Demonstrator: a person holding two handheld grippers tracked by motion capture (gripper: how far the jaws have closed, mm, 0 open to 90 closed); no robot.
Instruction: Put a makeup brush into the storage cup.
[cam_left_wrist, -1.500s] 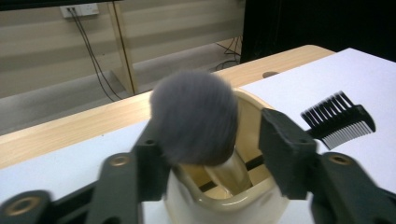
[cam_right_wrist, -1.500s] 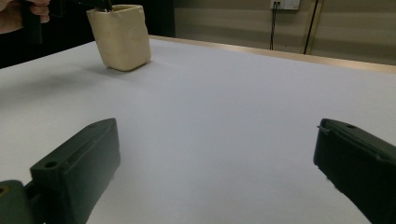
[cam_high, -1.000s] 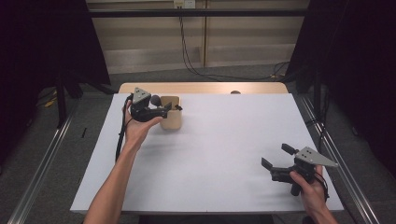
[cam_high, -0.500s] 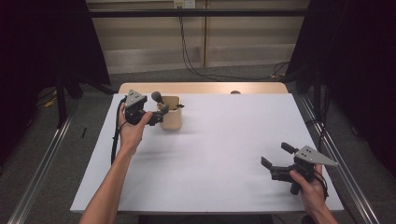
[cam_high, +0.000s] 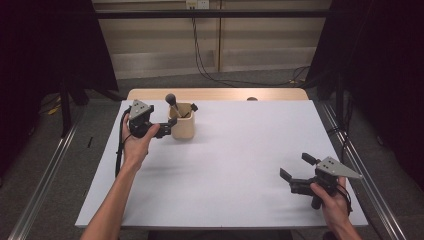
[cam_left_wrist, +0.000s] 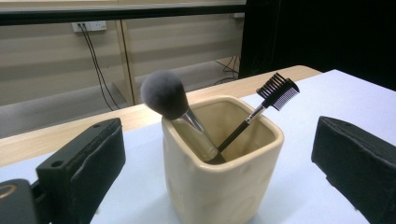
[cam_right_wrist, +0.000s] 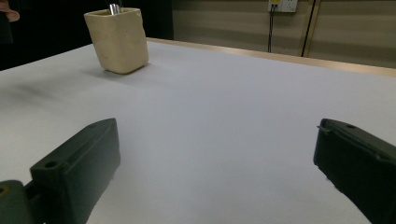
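Observation:
A cream square cup (cam_high: 183, 129) stands at the table's far left. A powder brush (cam_high: 171, 99) and a small black brow comb (cam_high: 193, 107) lean inside it. My left gripper (cam_high: 167, 128) is held just left of the cup, open, with nothing between its jaws. In the left gripper view the cup (cam_left_wrist: 219, 182) sits between the two spread jaws, the brush head (cam_left_wrist: 164, 94) and the comb (cam_left_wrist: 279, 90) rising from it. My right gripper (cam_high: 296, 168) rests open at the near right, far from the cup (cam_right_wrist: 119, 39).
The white table top (cam_high: 240, 150) stretches between the two grippers. A wooden strip (cam_high: 220, 94) runs along its far edge. Metal rails (cam_high: 45, 170) lie on the floor on both sides, and cables (cam_high: 200, 60) hang by the back wall.
My left gripper has drawn back to the left from over the cup, and the powder brush now stands free in it. The right gripper has not moved.

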